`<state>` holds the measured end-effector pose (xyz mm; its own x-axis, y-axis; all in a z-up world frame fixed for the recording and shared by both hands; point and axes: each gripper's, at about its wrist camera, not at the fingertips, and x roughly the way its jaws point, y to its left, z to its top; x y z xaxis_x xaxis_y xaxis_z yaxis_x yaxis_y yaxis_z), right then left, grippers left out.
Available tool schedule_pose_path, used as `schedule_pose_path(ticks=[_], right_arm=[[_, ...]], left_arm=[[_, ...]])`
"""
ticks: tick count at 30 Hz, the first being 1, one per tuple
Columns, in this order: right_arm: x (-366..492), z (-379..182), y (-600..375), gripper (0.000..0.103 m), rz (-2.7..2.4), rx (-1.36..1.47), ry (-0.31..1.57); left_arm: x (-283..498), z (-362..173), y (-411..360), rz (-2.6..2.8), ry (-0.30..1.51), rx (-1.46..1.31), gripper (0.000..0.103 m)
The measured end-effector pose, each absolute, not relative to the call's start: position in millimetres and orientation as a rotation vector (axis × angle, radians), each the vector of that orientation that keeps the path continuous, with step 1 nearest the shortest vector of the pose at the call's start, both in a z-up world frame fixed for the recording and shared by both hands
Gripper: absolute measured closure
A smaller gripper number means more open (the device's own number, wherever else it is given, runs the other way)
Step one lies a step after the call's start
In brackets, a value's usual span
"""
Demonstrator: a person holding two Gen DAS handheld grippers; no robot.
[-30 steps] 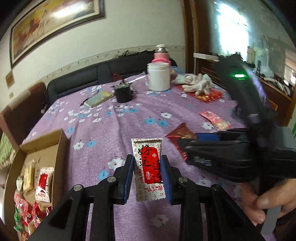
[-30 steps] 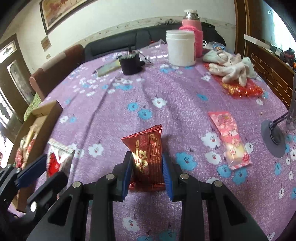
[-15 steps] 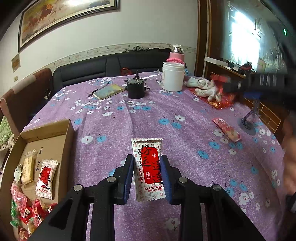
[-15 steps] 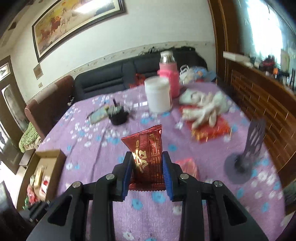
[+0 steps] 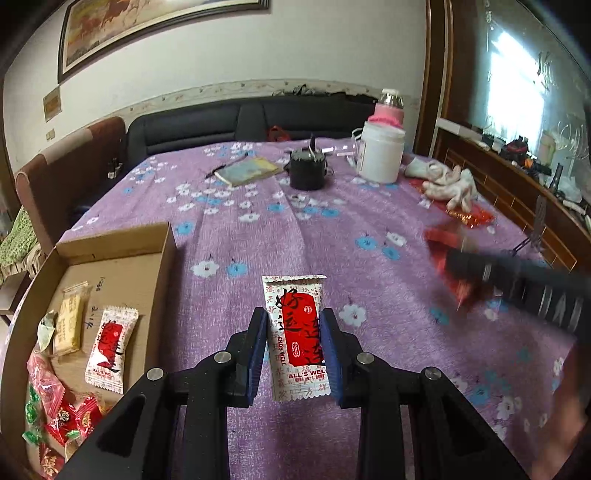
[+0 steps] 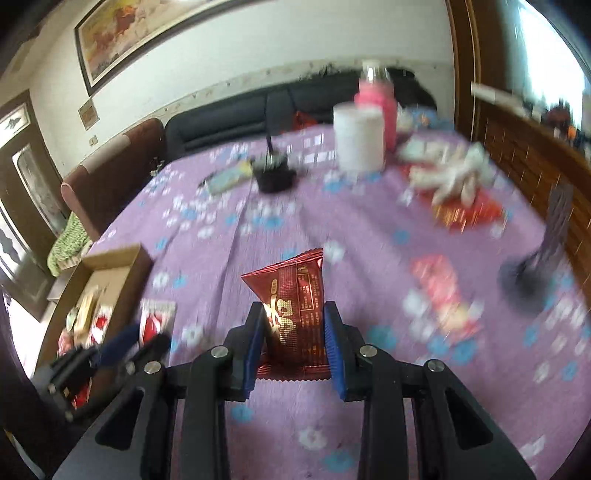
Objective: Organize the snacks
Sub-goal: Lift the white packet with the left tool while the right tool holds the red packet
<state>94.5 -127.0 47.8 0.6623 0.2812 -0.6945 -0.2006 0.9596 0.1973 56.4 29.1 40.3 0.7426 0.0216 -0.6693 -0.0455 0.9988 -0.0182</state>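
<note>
Squeezing a white and red snack pack (image 5: 295, 334) by its long sides, the left gripper (image 5: 294, 352) holds it up over the purple flowery tablecloth (image 5: 314, 236). The flat, crinkly pack points long-way away from the camera. Just to its left sits an open cardboard box (image 5: 122, 266) with more wrapped snacks inside. The right gripper (image 6: 295, 341) is clamped on a shiny dark red packet (image 6: 293, 295), puffy and standing upright. Farther back stands a round white jar (image 5: 380, 155).

White wall (image 5: 295, 48), framed painting (image 5: 155, 26), black sofa (image 5: 240, 122), bright window (image 5: 517, 85).
</note>
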Motion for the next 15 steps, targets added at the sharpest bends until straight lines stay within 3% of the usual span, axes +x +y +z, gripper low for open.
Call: schedule_pose_path(ticks=[15], right_arm=[[85.1, 25.6, -105.3, 0.073, 0.352, 0.022, 0.82]], left_arm=[[62.0, 31.0, 23.5, 0.07, 0.746, 0.023, 0.073]])
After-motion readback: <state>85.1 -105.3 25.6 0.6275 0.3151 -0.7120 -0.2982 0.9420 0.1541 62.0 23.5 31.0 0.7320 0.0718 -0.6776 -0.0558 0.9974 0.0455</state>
